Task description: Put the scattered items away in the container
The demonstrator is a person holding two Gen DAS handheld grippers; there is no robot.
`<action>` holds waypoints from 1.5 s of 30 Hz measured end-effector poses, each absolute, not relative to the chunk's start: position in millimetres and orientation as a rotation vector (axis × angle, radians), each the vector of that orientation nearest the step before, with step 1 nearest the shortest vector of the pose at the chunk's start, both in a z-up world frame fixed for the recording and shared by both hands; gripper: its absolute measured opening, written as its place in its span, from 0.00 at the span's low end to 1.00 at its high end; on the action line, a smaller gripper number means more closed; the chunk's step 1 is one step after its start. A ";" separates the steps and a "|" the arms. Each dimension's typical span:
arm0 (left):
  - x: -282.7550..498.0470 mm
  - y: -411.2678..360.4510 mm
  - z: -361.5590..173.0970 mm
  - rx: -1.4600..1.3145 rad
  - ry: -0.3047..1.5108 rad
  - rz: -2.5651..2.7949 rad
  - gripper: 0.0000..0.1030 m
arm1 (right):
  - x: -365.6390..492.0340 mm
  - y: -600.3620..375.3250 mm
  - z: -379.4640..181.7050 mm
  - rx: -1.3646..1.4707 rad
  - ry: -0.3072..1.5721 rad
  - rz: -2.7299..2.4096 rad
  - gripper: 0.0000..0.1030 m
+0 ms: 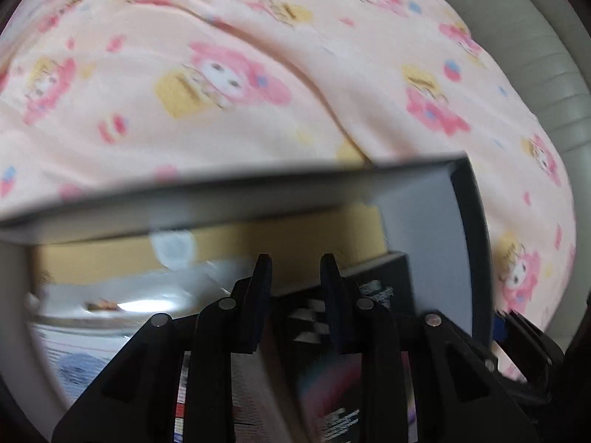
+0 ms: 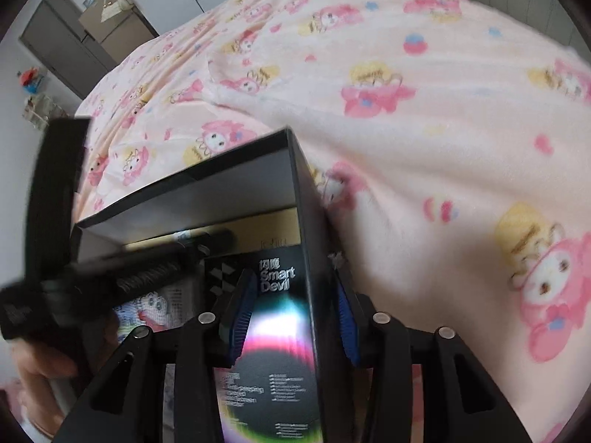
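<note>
both wrist views look down into an open dark box (image 2: 236,192) sitting on a pink cartoon-print blanket (image 2: 424,129).

right wrist view: the right gripper (image 2: 295,317) straddles the box's right wall (image 2: 306,221), one blue-padded finger inside, the other outside against the blanket. jaws are closed in on the wall, pads at or near the cardboard; contact looks firm but blur prevents certainty. inside the box, a black "smart devil" package (image 2: 273,332) with a rainbow graphic lies flat, right next to that wall. to its left is a printed item with a cartoon picture (image 2: 147,310), partly hidden. the left gripper (image 2: 55,258) crosses the left of the frame as a blurred black shape over the box, with a hand (image 2: 37,376) below it. only this view shows the room: grey cabinet (image 2: 62,37), cardboard carton on it (image 2: 107,18).

left wrist view: the left gripper (image 1: 295,269) hangs over the box interior, fingers set apart with nothing between them. below the fingertips are the black package (image 1: 373,288) and a shiny blurred item (image 1: 122,302) on the tan box floor (image 1: 240,243). this view alone shows the box's far rim (image 1: 221,192) from inside, and a white ribbed surface (image 1: 554,85) beyond the blanket.
</note>
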State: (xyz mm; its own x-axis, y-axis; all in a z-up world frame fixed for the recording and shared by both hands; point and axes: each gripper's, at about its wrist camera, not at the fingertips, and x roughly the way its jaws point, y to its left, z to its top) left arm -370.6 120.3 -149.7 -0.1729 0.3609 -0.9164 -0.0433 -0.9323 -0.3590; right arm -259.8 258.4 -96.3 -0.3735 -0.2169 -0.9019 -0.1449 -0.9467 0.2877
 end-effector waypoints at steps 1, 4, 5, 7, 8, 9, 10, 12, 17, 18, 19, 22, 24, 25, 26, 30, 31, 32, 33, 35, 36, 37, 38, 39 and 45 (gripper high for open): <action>-366.5 122.5 -146.3 -1.809 -0.313 2.218 0.28 | -259.3 260.2 -96.4 1.733 -0.522 -2.517 0.39; -361.6 113.6 -135.1 -1.780 -0.316 2.218 0.28 | -253.7 265.6 -84.8 1.666 -0.542 -2.584 0.39; -361.3 107.6 -132.2 -1.777 -0.343 2.215 0.28 | -250.6 265.8 -77.0 1.625 -0.505 -2.646 0.39; -359.8 92.5 -126.9 -1.769 -0.414 2.212 0.28 | -246.9 262.8 -65.4 1.548 -0.448 -2.714 0.38; -358.4 86.5 -123.9 -1.763 -0.420 2.237 0.28 | -245.5 257.4 -59.5 1.495 -0.413 -2.719 0.38; -356.5 78.5 -121.6 -1.766 -0.399 2.278 0.28 | -244.1 251.1 -56.6 1.463 -0.383 -2.705 0.38; -351.0 75.6 -120.7 -1.775 -0.376 2.314 0.28 | -243.8 243.8 -55.6 1.442 -0.352 -2.678 0.38; -341.8 59.0 -119.2 -1.823 -0.315 2.394 0.28 | -243.8 226.5 -59.3 1.437 -0.295 -2.599 0.38; -323.4 26.5 -134.0 -1.958 -0.269 2.409 0.28 | -247.0 196.1 -86.7 1.590 -0.152 -2.468 0.38; -321.5 25.0 -134.9 -1.953 -0.277 2.406 0.28 | -246.5 194.1 -87.7 1.596 -0.109 -2.491 0.38; -319.5 24.8 -132.7 -1.936 -0.290 2.395 0.28 | -246.0 195.0 -88.7 1.605 -0.095 -2.497 0.38; -312.6 23.8 -123.0 -1.837 -0.476 2.283 0.28 | -247.3 206.7 -89.0 1.616 -0.175 -2.499 0.38; -304.5 26.7 -116.4 -1.789 -0.574 2.225 0.28 | -250.0 217.0 -85.5 1.611 -0.223 -2.522 0.38; -298.3 30.4 -113.3 -1.762 -0.597 2.204 0.28 | -250.1 219.2 -83.9 1.608 -0.233 -2.542 0.38; -293.2 35.1 -112.2 -1.743 -0.619 2.172 0.28 | -250.3 221.7 -81.7 1.598 -0.240 -2.572 0.38; -274.0 58.4 -123.3 -1.792 -0.661 2.011 0.28 | -248.1 231.4 -75.2 1.568 -0.323 -2.582 0.36; -272.3 62.3 -125.5 -1.799 -0.645 2.005 0.28 | -248.8 231.4 -74.0 1.565 -0.327 -2.582 0.36; -271.9 66.0 -128.5 -1.813 -0.628 2.012 0.28 | -249.0 231.8 -72.2 1.557 -0.329 -2.588 0.36; -271.6 69.2 -129.7 -1.811 -0.623 2.029 0.28 | -247.8 231.8 -70.7 1.550 -0.331 -2.593 0.36; -274.6 76.8 -133.3 -1.833 -0.621 2.006 0.28 | -244.5 233.8 -66.2 1.532 -0.337 -2.618 0.36; -274.6 79.6 -133.2 -1.840 -0.605 2.005 0.29 | -245.6 234.7 -65.3 1.528 -0.343 -2.623 0.36; -273.1 82.5 -131.4 -1.846 -0.573 2.009 0.29 | -245.7 237.0 -64.2 1.527 -0.350 -2.626 0.36; -271.5 82.4 -129.7 -1.842 -0.572 2.010 0.29 | -246.8 238.7 -64.9 1.533 -0.358 -2.627 0.36; -268.7 80.0 -126.6 -1.821 -0.584 2.005 0.29 | -246.4 239.3 -65.9 1.542 -0.367 -2.622 0.36; -278.4 35.1 -107.2 -1.801 -0.615 2.180 0.29 | -242.0 223.6 -58.1 1.492 -0.227 -2.639 0.36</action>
State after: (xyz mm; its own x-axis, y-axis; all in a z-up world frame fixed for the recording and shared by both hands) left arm -278.4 35.1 -107.2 -0.2066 0.4454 -0.8711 0.0756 -0.8804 -0.4681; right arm -242.0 223.6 -58.1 -0.5143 -0.1608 -0.8424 0.0147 -0.9838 0.1788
